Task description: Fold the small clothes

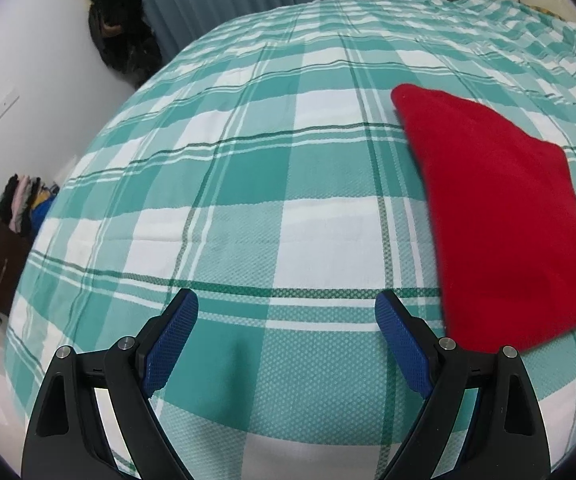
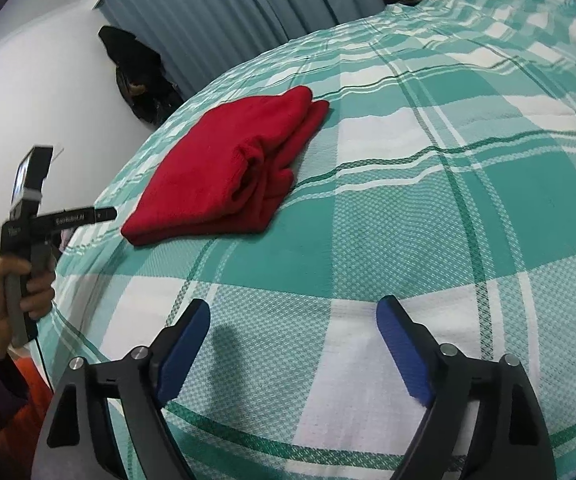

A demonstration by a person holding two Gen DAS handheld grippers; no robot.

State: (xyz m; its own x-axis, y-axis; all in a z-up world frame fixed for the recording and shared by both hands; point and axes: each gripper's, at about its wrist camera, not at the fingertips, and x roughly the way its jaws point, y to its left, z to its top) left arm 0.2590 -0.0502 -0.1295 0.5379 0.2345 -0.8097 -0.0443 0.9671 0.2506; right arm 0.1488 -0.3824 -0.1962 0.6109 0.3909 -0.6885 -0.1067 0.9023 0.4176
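Fingers (image 1: 183,332) of both grippers are spread wide, nothing held; the folded red cloth (image 2: 223,172) is left on the bed (image 2: 408,200).

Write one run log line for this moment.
red cloth: folded, on bed | left claw: open, empty | right claw: open, empty

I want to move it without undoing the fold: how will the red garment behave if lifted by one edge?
The red garment looks like soft fleece folded in loose layers, so it would likely droop and unfold. It probably weighs little. Pushed, it may bunch on the checked bedsheet.
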